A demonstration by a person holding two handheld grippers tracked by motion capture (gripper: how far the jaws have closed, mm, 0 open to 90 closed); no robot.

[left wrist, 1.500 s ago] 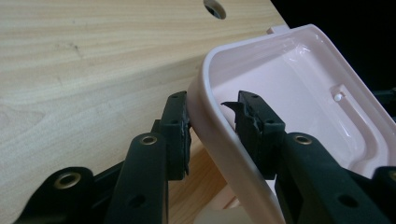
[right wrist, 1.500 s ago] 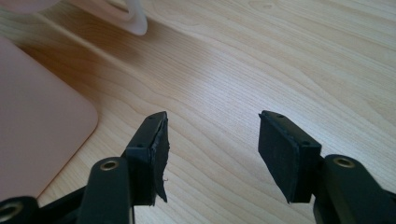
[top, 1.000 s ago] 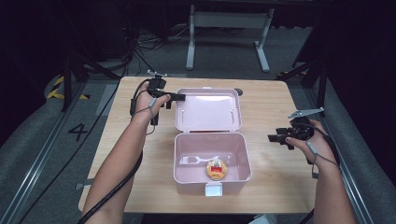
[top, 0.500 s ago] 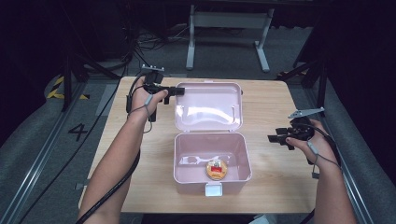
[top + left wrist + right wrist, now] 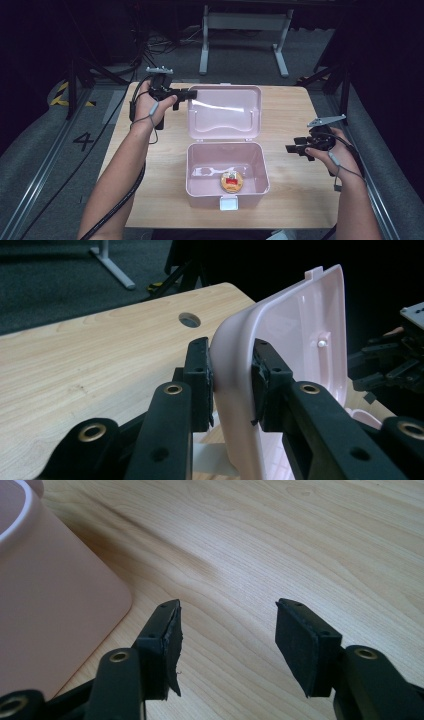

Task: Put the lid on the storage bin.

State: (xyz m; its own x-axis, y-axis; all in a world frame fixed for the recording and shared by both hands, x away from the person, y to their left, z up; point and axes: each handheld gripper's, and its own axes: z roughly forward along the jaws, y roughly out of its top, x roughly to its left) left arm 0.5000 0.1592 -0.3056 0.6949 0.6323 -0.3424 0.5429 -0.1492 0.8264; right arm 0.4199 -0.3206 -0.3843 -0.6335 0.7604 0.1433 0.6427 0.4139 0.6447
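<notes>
Reaching in from the table's left, we see the left gripper (image 5: 186, 95) pinching the pink lid's (image 5: 225, 112) corner — jaws having just closed on it — lid tilted up behind the open box (image 5: 227, 172). The right gripper (image 5: 291, 149) rests level beside the box, jaws spread.

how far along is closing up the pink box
Done: a small round item and a white spoon lie inside the pink box. In hand: the left gripper is shut on the lid at its corner, and the lid stands tilted up off the table. Left: likely swinging it down and fastening the front latch. The right gripper waits open.
</notes>
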